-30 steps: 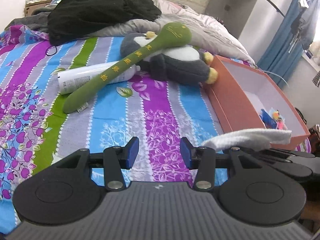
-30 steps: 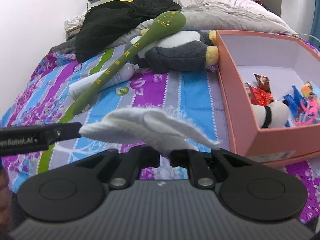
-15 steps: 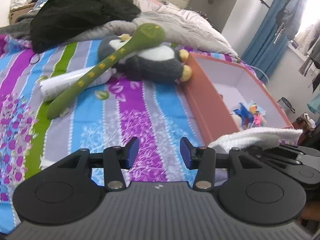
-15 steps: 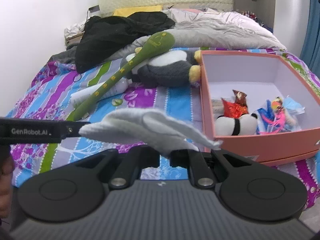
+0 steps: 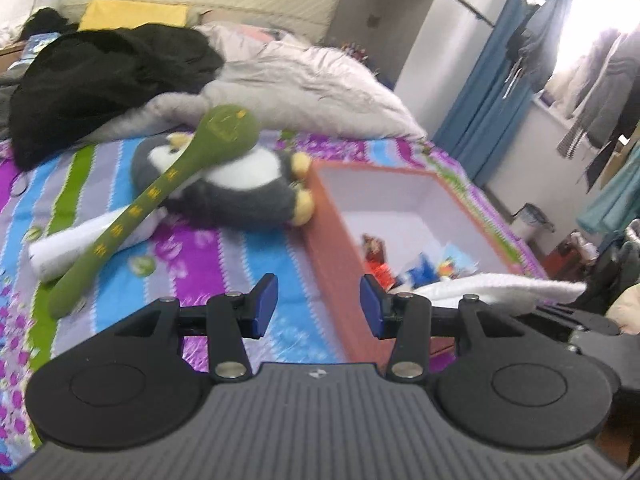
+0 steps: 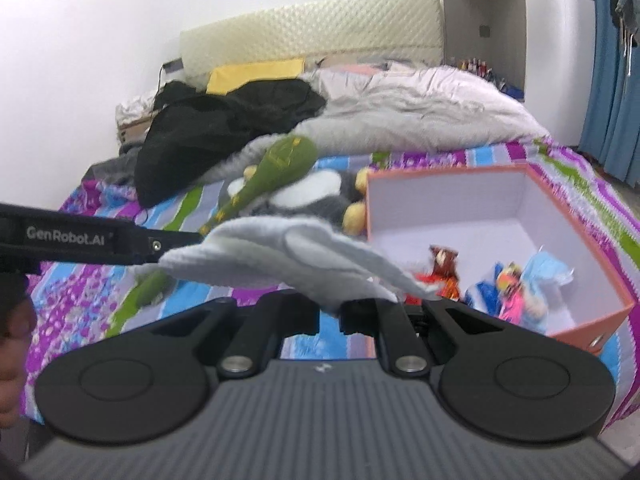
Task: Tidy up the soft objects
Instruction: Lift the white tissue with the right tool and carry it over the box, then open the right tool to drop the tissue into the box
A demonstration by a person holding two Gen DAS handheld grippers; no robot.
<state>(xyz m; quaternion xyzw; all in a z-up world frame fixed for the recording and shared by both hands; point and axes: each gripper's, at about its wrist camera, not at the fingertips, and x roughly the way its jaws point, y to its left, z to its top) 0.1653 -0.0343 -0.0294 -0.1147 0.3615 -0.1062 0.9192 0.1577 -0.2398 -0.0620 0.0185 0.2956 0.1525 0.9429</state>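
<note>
My right gripper [image 6: 330, 312] is shut on a white fluffy cloth [image 6: 288, 260], held in the air left of the orange box [image 6: 448, 172]; the cloth also shows in the left wrist view [image 5: 500, 288]. My left gripper [image 5: 318, 306] is open and empty above the striped bedspread. The orange box [image 5: 332, 236] holds several small toys [image 6: 512, 280]. A grey and white plush penguin [image 5: 240, 188] lies left of the box, with a long green plush bat [image 5: 160, 196] across it.
A white bottle [image 5: 80, 240] lies under the green bat. A black garment [image 5: 100, 80] and a grey quilt [image 5: 304, 84] are heaped at the head of the bed. Blue curtains [image 5: 492, 92] and hanging clothes are to the right.
Both grippers have risen and pulled back from the bed, the view tilting up. The right gripper keeps its hold on the white cloth; the box interior now shows more.
</note>
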